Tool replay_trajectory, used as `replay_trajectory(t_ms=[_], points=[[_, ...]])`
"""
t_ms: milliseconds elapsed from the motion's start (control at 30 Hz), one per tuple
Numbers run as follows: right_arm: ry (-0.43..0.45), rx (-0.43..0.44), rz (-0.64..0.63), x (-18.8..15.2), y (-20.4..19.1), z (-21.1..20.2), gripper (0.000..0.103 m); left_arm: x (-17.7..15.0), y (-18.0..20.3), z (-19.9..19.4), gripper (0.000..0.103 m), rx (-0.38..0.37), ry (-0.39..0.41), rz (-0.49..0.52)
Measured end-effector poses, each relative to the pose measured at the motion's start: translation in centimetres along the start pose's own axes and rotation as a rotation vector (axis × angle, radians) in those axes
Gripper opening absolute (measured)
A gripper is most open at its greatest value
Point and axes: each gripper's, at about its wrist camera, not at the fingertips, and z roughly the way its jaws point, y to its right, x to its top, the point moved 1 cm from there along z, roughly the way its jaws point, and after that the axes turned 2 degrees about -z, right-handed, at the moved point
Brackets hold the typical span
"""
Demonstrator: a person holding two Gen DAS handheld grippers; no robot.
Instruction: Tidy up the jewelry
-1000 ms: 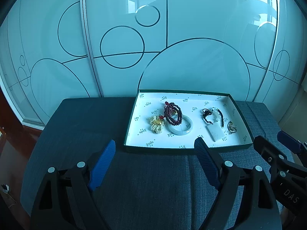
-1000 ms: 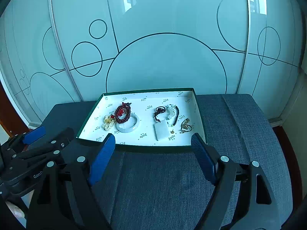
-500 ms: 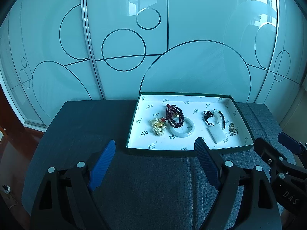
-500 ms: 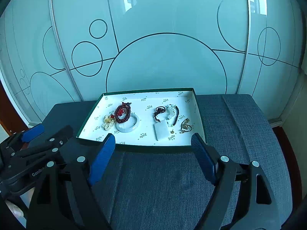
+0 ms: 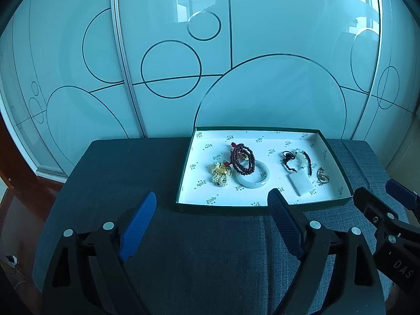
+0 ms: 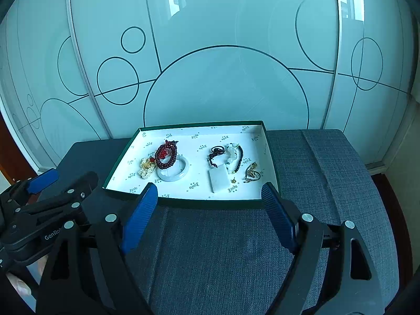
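Jewelry (image 5: 246, 158) all lies in the box (image 5: 262, 206), two loose clusters; both my grippers (image 5: 210, 218) (image 6: 210, 207) gape apart, empty.

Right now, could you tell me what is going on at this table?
A person holds a two-finger gripper in each hand above a grey cloth-covered surface. The left gripper and the right gripper are both open and hold nothing. Just beyond them sits a shallow green-edged tray holding the jewelry: a dark red bead bracelet lying over a pale bangle, a small pearl piece, a white pendant on a cord and a gold chain.
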Motion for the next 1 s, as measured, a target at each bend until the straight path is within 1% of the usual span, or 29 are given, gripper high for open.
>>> replay_trajectory(t_ms=[233,400,633,767,900,1000], points=[[0.0,0.0,-0.004,-0.06,0.11,0.0,0.081,0.11,-0.06,-0.25,0.086,-0.008,0.012,-0.001],[-0.001,0.0,-0.008,-0.13,0.16,0.04,0.081,0.22,0.24,-0.33,0.086,0.014,0.023,0.017],[-0.001,0.001,-0.007,-0.22,0.22,0.06,0.081,0.21,0.04,0.02,0.087,-0.003,0.012,-0.001],[-0.001,0.001,-0.008,-0.24,0.21,0.08,0.081,0.12,0.21,-0.18,0.087,0.003,0.017,0.008],[0.0,-0.001,-0.009,-0.29,0.22,0.07,0.081,0.21,0.09,-0.26,0.087,0.008,0.036,0.008],[0.001,-0.004,-0.008,-0.41,0.32,0.13,0.081,0.22,-0.17,0.17,0.087,0.002,0.021,-0.005]])
